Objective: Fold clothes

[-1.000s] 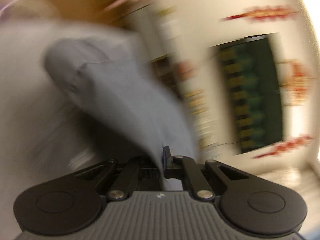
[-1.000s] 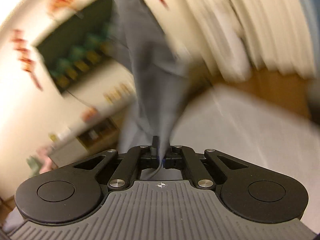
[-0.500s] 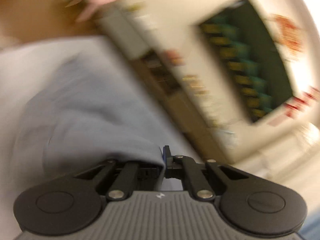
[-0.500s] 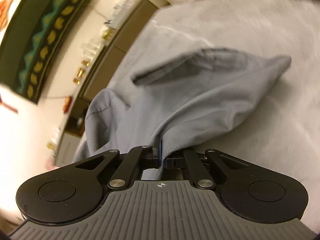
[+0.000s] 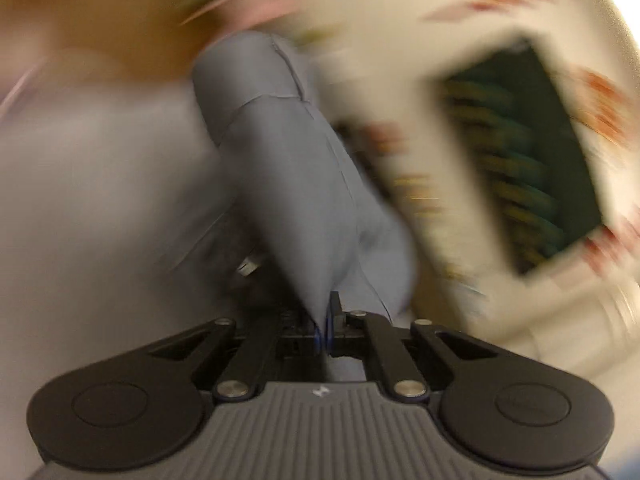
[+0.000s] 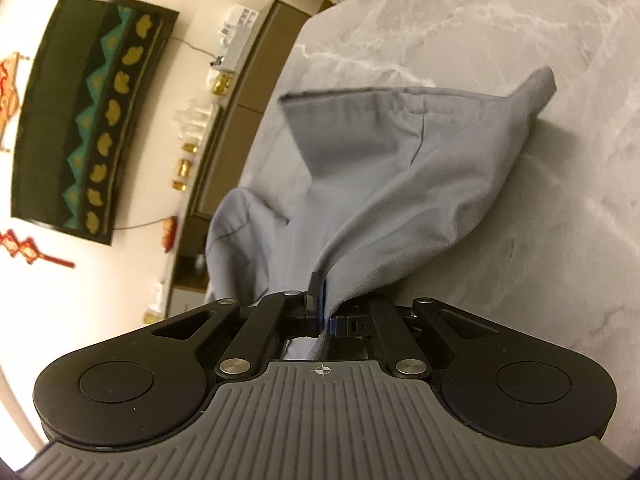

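left fingers (image 5: 325, 326) clamped on grey twill garment (image 5: 296, 184) | right fingers (image 6: 322, 312) pinch its bunched cloth (image 6: 392, 184) | marble-veined table (image 6: 500, 52)

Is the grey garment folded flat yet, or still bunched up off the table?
Not folded. The grey garment is bunched and tented up off the marble table, pinched by the right gripper and the left gripper.

Marble table (image 6: 500, 40), dark wall hanging (image 6: 80, 120), sideboard (image 6: 236, 112).
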The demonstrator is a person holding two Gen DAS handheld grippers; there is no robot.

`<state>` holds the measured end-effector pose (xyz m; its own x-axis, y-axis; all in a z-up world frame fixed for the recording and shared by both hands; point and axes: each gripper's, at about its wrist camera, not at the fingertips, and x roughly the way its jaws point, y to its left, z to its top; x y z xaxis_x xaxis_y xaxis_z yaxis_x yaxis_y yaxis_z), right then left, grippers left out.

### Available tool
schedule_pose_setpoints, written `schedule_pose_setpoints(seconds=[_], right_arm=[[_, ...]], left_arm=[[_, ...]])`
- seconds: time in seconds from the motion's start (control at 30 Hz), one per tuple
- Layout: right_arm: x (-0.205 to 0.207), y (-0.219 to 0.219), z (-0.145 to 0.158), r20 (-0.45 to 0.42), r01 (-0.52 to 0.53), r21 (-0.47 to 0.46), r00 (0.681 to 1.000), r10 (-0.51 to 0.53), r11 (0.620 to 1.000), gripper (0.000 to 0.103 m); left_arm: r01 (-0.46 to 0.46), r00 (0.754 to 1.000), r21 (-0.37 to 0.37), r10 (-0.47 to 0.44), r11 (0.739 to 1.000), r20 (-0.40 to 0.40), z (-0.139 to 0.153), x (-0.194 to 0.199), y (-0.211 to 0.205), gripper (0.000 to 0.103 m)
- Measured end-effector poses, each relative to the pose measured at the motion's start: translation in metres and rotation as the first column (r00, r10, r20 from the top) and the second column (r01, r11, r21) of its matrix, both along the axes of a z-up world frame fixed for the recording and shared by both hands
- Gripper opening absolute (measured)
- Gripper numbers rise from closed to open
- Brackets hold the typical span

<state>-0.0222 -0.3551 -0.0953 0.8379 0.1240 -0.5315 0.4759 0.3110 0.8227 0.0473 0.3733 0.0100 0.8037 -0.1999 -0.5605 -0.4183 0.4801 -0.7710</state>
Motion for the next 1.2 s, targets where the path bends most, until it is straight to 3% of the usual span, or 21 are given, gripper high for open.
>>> schedule_pose_setpoints(seconds=[0.1,0.2,0.27,0.4,0.47,0.53,0.77,0.87,0.9,0.93,0.97,1.03,1.07,1.17,1.2], right_arm=[[0.001,0.000,-0.002,-0.022,0.001,-0.004,1.000,-0.001,1.000,0.007],[0.000,-0.001,-0.002,-0.038,0.008,-0.010,0.999,-0.009,1.000,0.015],[0.000,-0.003,-0.001,-0.044,0.010,-0.025,0.999,-0.012,1.000,0.042],[0.001,-0.006,-0.001,-0.091,0.045,-0.078,0.994,-0.052,0.996,0.061],[0.003,-0.009,-0.003,-0.111,0.055,-0.093,0.992,-0.066,0.994,0.073],[0.006,-0.011,-0.004,-0.128,0.059,-0.118,0.989,-0.074,0.991,0.078],[0.038,-0.027,0.005,-0.198,0.014,-0.264,0.978,-0.068,0.964,0.082],[0.050,-0.038,0.003,-0.231,-0.038,-0.292,0.973,-0.031,0.956,0.081],[0.049,-0.040,0.001,-0.225,-0.057,-0.288,0.974,-0.009,0.956,0.079],[0.049,-0.041,0.000,-0.217,-0.075,-0.284,0.976,0.012,0.956,0.068],[0.047,-0.041,-0.001,-0.213,-0.090,-0.279,0.977,0.029,0.956,0.051],[0.040,-0.041,-0.004,-0.224,-0.113,-0.263,0.973,0.054,0.958,0.032],[0.034,-0.042,-0.006,-0.235,-0.122,-0.264,0.970,0.059,0.957,0.016],[0.017,-0.034,-0.003,-0.263,-0.193,-0.316,0.959,0.109,0.929,0.014],[0.012,-0.024,0.004,-0.243,-0.247,-0.368,0.956,0.164,0.896,0.014]], left_arm=[[-0.032,0.982,-0.046,0.023,0.998,-0.189,-0.037,-0.003,0.000,0.005],[-0.017,0.988,0.004,0.017,1.000,-0.150,-0.024,-0.004,-0.003,0.025],[-0.043,0.986,0.020,0.045,0.999,-0.160,-0.023,-0.005,-0.005,0.036],[-0.106,0.976,0.047,0.113,0.993,-0.186,-0.021,-0.008,-0.008,0.048],[-0.115,0.975,0.057,0.124,0.992,-0.183,-0.024,-0.004,-0.001,0.049],[-0.115,0.976,0.069,0.125,0.991,-0.180,-0.028,0.001,0.007,0.047],[-0.047,0.990,0.155,0.067,0.987,-0.126,-0.017,0.011,0.017,0.035],[-0.040,0.991,0.159,0.060,0.987,-0.123,-0.017,0.017,0.018,0.033],[-0.036,0.991,0.161,0.055,0.986,-0.119,-0.018,0.022,0.018,0.027],[-0.029,0.993,0.169,0.048,0.985,-0.110,-0.017,0.028,0.018,0.018],[-0.025,0.994,0.181,0.044,0.983,-0.101,-0.015,0.031,0.018,0.015],[-0.052,0.995,0.208,0.069,0.977,-0.077,-0.008,0.038,0.019,0.007],[-0.089,0.993,0.208,0.103,0.974,-0.054,-0.005,0.037,0.022,0.007],[-0.223,0.975,0.162,0.220,0.961,0.038,-0.004,0.028,0.032,0.006],[-0.255,0.967,0.156,0.252,0.954,0.042,-0.004,0.027,0.035,0.006]])
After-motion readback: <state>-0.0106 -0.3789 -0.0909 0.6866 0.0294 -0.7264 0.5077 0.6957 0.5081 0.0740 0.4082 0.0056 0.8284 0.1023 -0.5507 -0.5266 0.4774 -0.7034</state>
